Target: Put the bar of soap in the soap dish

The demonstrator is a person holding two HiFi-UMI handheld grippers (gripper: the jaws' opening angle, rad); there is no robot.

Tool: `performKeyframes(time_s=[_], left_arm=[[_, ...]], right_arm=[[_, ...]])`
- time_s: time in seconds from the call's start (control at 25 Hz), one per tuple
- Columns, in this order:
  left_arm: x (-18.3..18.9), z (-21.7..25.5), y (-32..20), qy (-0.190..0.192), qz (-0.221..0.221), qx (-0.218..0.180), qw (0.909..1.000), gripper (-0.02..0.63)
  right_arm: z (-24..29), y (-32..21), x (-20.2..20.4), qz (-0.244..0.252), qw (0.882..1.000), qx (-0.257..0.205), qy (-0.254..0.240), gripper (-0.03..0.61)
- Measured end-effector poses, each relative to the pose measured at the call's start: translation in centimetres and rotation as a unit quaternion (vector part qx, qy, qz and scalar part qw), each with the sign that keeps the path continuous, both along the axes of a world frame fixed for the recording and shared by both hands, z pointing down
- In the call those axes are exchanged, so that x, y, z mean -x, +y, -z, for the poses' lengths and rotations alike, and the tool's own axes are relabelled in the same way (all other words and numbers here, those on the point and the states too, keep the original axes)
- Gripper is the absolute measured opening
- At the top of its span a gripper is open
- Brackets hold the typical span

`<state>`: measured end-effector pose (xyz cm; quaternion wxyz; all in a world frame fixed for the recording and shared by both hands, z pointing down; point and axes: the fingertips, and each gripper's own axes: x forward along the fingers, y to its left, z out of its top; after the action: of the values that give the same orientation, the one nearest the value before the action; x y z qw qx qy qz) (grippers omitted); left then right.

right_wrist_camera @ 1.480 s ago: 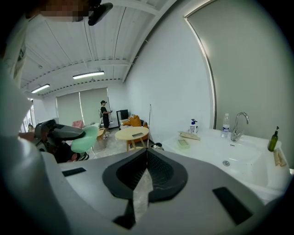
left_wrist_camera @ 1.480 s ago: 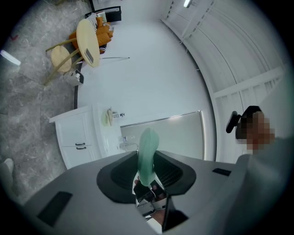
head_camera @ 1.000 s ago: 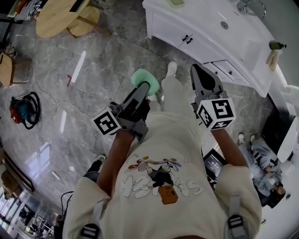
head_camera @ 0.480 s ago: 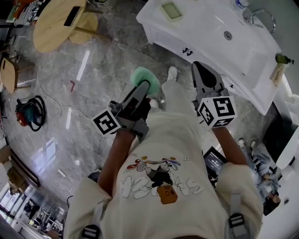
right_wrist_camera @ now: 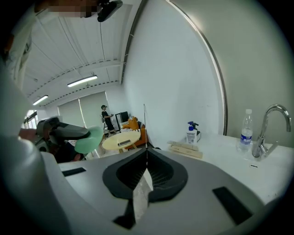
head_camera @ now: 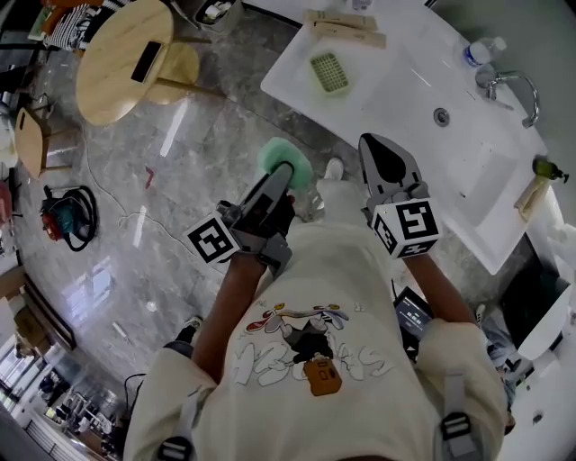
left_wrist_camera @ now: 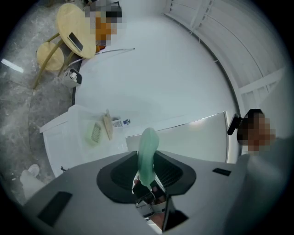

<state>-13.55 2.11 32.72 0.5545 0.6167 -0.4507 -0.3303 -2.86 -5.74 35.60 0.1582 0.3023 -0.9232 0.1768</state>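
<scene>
A pale green bar of soap (head_camera: 286, 160) sticks out from the tips of my left gripper (head_camera: 279, 176), which is shut on it above the grey floor, short of the white counter (head_camera: 396, 85). In the left gripper view the soap (left_wrist_camera: 148, 151) stands edge-on between the jaws. The soap dish (head_camera: 329, 72), a small green ribbed tray, lies on the counter's left end, ahead of both grippers; it also shows in the left gripper view (left_wrist_camera: 95, 133). My right gripper (head_camera: 374, 144) is shut and holds nothing, its jaws pressed together (right_wrist_camera: 146, 156).
The counter carries a sink with a drain (head_camera: 440, 116), a faucet (head_camera: 515, 90), a water bottle (head_camera: 481, 52) and wooden pieces (head_camera: 346, 27) behind the dish. A round wooden table (head_camera: 121, 58) and stool stand at the far left. A cable and tool (head_camera: 61, 218) lie on the floor.
The counter and soap dish have come further into view and closer to the grippers. Both grippers keep the same pose, soap still held in the left.
</scene>
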Motion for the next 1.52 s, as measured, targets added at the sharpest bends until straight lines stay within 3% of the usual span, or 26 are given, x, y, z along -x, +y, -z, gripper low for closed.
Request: performKeyframes(time_s=[0.44,0.8,1.52], left_arm=[[-0.4,-1.6,-7.3,-0.015,-0.002,0.013,0.9998,0.12],[-0.3,-2.0,-9.0,-0.022,-0.018,0.017,0.9994,0.12],[1.1,-3.1,-11.4,0.011,-0.068,0.033,0.9971,0.12]], right_arm=[[0.1,-5.7,0.9,0.039,0.999,0.005,-0.014,0.006],[0.0,-7.6,-0.1,0.011,1.0,0.005,-0.015,0.006],[1.3,-8.0,0.6,-0.049,0.999,-0.005,-0.005,0.006]])
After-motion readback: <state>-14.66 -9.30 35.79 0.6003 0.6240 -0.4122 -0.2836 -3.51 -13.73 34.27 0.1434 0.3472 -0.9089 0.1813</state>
